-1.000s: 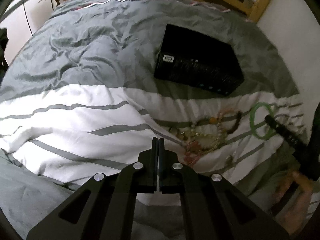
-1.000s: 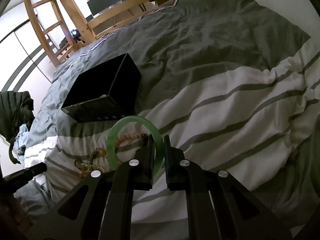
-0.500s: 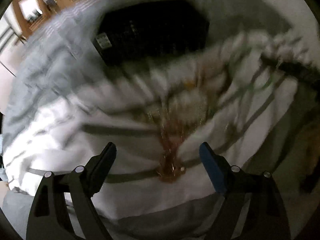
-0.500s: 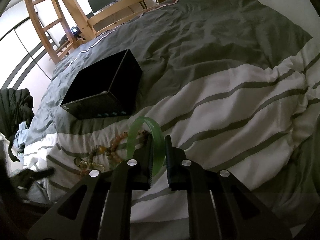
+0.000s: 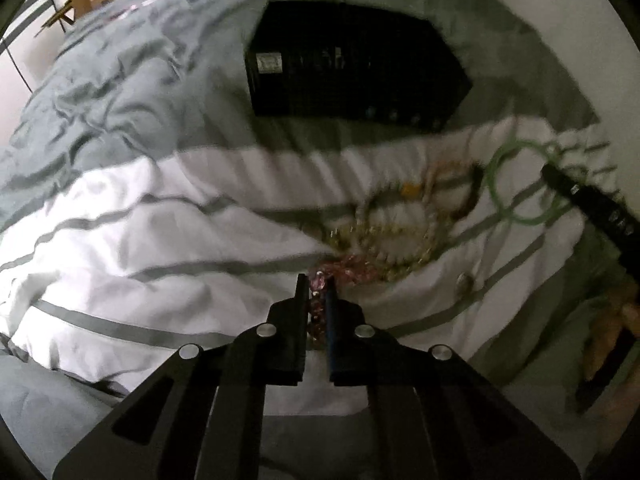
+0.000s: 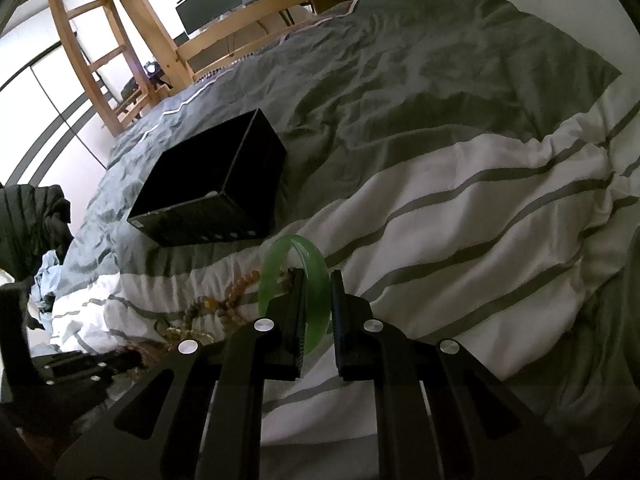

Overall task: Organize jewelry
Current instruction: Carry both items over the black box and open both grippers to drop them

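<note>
A pile of bead bracelets and necklaces lies on the striped duvet. My left gripper is shut on a pink bead bracelet at the pile's near edge. My right gripper is shut on a green bangle and holds it upright above the duvet; the bangle also shows in the left wrist view, with the right gripper's fingers on it. A black open box sits beyond the pile, also seen in the right wrist view. The beads also show in the right wrist view.
The grey and white duvet is rumpled. A wooden bed frame and ladder stand behind. A white wall runs along the right. Dark clothes lie off the bed's left side. A small loose piece lies right of the pile.
My left gripper opened wide, moved onto the pile and closed on the pink bead bracelet. My right gripper turned the green bangle from flat-facing to edge-on and lifted slightly.
</note>
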The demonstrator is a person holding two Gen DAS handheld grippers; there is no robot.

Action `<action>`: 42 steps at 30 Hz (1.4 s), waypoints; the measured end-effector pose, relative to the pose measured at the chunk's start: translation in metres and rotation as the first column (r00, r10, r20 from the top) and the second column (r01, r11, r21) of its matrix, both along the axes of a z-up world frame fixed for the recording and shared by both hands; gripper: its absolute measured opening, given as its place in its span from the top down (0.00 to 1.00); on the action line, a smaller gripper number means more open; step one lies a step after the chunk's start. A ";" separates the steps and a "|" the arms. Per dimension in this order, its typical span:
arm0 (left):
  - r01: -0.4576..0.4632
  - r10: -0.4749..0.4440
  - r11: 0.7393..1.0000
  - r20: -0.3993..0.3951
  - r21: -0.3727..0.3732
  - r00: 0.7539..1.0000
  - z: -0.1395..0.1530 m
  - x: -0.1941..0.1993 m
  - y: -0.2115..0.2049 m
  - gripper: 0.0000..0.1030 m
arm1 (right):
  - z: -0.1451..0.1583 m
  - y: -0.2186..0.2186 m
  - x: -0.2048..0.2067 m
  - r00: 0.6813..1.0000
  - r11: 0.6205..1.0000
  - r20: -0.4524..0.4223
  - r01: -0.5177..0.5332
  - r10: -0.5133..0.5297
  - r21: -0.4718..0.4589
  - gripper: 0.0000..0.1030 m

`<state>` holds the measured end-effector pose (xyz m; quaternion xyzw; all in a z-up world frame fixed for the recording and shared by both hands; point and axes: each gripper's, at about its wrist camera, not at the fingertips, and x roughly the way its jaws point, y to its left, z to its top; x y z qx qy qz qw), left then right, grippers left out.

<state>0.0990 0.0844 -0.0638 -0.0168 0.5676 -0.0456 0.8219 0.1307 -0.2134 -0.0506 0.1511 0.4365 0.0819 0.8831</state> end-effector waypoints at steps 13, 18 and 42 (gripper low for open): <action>0.016 -0.006 0.998 0.144 -0.068 0.990 0.045 -0.018 0.008 0.94 | 0.020 -0.003 -0.008 0.996 0.998 0.089 -0.021 0.016 0.060 0.88; 0.033 -0.019 0.997 0.182 -0.076 0.983 0.067 -0.014 0.008 0.94 | 0.037 0.001 -0.010 0.991 0.997 0.127 -0.046 0.039 0.056 0.88; 0.056 -0.039 0.997 0.269 -0.055 0.962 0.084 0.120 -0.006 0.94 | 0.070 0.061 0.079 0.968 0.991 0.212 -0.134 0.134 -0.015 0.88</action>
